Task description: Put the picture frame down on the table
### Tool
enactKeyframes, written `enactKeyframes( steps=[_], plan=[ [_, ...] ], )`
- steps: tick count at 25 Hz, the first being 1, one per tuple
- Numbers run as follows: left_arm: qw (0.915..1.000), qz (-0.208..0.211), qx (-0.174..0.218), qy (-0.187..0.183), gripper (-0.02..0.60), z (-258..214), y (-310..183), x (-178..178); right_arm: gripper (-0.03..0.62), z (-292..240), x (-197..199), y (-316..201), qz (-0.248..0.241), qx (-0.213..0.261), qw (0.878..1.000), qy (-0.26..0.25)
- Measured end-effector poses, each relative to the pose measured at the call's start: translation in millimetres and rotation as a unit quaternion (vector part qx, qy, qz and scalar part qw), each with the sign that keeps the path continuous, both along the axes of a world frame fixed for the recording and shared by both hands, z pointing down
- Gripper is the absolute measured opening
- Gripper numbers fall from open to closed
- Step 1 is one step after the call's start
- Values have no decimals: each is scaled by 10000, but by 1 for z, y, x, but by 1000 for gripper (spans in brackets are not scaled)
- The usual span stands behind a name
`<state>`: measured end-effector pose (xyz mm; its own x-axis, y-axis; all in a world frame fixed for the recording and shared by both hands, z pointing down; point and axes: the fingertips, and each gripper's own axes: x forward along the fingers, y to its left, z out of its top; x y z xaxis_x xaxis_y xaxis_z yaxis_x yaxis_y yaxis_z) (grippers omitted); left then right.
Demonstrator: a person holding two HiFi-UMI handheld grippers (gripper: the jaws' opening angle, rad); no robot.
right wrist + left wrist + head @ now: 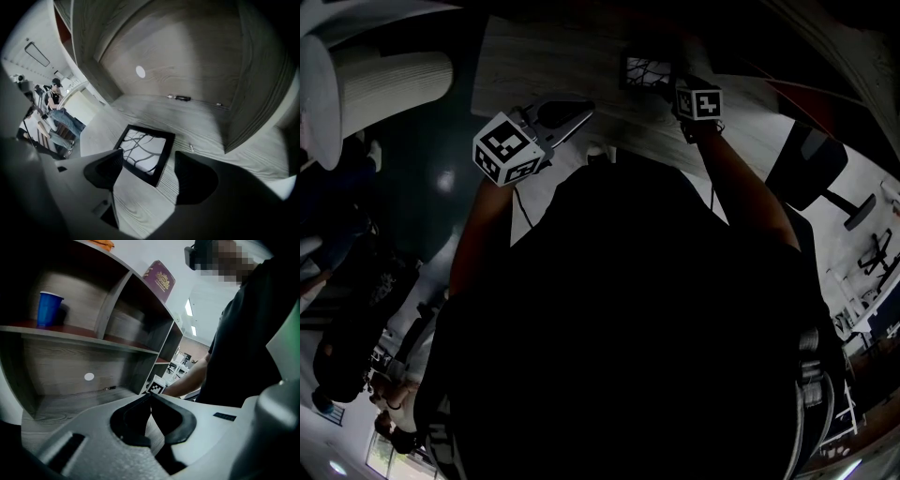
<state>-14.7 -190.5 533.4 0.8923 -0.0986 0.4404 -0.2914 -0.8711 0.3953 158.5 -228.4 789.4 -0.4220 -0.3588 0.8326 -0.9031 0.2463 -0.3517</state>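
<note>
**Frame flat on the table, right gripper slack**

The picture frame [145,151] lies face up on the table [140,206], apparently set down. The right gripper [149,163] hovers above it, jaws spread and empty. The left gripper [150,398] is held aside, pinched closed on nothing. A dark torso blocks most of the head view.
</note>
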Motion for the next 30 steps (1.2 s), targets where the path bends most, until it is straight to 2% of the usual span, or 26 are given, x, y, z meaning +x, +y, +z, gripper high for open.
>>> enactKeyframes(
  steps=[3,6,13,17,22,26,30],
  plan=[
    [10000,61,58,4,17,-6,3,-2,324,-17,-5,1,-10,193,9998,-37],
    [9999,128,115,13,17,-9,7,-5,247,-33,-6,2,20,375,9993,-36],
    [9994,215,249,77,17,-17,13,-18,186,-50,-5,10,38,555,9983,191],
    [9989,276,374,104,17,-28,15,-26,156,-72,-8,12,192,766,9967,175],
    [9977,346,560,153,17,-41,11,-33,85,-104,-10,11,434,1179,9918,222],
    [9969,449,622,158,17,-44,16,-38,63,-135,-20,14,603,1434,9877,118],
    [9958,595,675,150,17,-47,25,-44,51,-145,-28,23,556,1547,9860,284]
  ],
)
